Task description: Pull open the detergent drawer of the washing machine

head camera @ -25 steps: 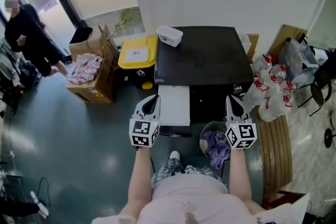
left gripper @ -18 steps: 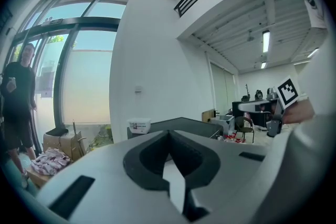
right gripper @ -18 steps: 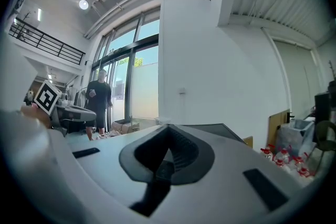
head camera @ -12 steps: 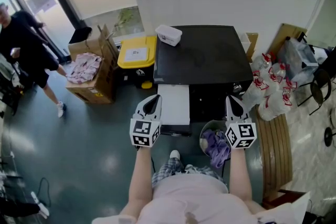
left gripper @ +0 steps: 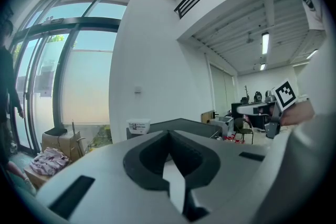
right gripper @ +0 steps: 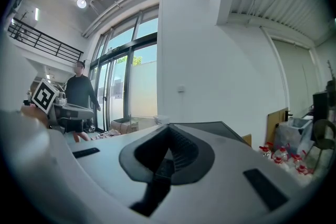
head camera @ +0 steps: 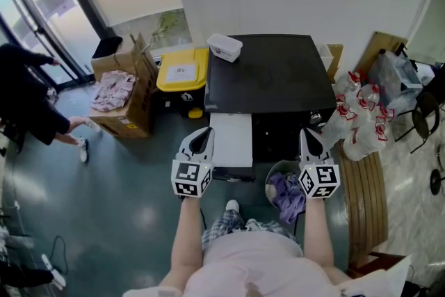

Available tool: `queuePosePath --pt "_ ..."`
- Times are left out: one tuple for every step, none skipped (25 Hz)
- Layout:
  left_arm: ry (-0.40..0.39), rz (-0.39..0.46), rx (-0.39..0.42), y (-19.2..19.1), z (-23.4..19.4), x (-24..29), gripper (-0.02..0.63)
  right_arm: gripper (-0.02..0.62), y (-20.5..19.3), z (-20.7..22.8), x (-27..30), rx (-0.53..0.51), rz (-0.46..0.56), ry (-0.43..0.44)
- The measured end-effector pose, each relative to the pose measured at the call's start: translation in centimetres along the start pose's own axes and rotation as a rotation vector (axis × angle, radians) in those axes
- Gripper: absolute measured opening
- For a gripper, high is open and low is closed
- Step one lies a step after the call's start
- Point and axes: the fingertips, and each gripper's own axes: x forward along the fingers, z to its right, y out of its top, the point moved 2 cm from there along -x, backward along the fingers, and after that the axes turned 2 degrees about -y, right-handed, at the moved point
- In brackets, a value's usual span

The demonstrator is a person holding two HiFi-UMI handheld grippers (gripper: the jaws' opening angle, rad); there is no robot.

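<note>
The black-topped washing machine stands against the white wall. From its front left a white drawer sticks out toward me, with a dark bar at its near end. My left gripper hovers just left of that drawer, shut and empty. My right gripper hangs off the machine's front right corner, also shut with nothing in it. In the left gripper view the closed jaws point level over the machine's top. The right gripper view shows its closed jaws before the same top.
A small white box sits on the machine's back left corner. A yellow-lidded bin and a cardboard box of clothes stand to the left. A round tub of purple laundry, bags of bottles and a wooden bench are on the right. A person walks at far left.
Only the person at the far left has moved, walking toward the near side of the room. Both grippers have stayed where they were, shut.
</note>
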Motion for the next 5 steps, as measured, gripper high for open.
queuePosePath --pt "-0.001 0.001 0.001 0.05 -0.01 0.04 0.026 0.014 -0.03 0.00 0.04 0.000 0.000 -0.001" --pt "-0.003 0.002 0.001 0.09 -0.02 0.07 0.025 0.014 -0.05 -0.01 0.08 0.000 -0.001 -0.002" --pt "-0.005 0.002 0.002 0.11 -0.04 0.10 0.026 0.014 -0.07 -0.02 0.11 0.000 -0.002 -0.003" --pt "-0.006 0.002 0.002 0.12 -0.06 0.13 0.026 0.014 -0.07 -0.03 0.15 0.000 -0.002 -0.004" --pt "-0.008 0.002 0.002 0.13 -0.09 0.17 0.025 0.014 -0.06 -0.04 0.20 0.000 -0.003 -0.005"
